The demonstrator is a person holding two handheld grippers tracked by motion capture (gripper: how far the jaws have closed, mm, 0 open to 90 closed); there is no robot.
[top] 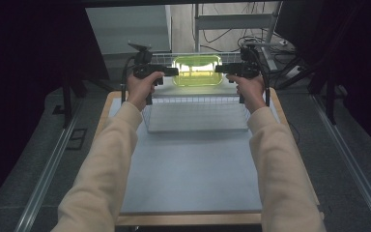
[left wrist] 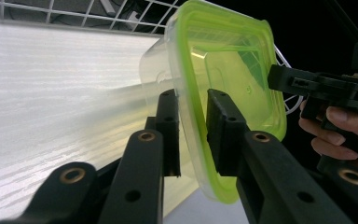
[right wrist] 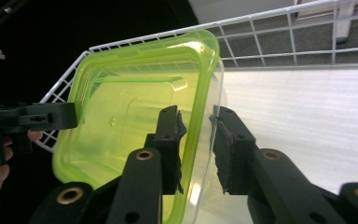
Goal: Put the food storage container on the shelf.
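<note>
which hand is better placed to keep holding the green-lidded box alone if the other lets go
Left, probably. The left tongs sit tight on both sides of the rim of the box, while the right tongs show a gap beside that rim, so their hold looks looser.

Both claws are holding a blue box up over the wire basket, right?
Not quite: the box is green, not blue, as the high view shows. The left claw and right claw do hold it up over the wire basket.
</note>
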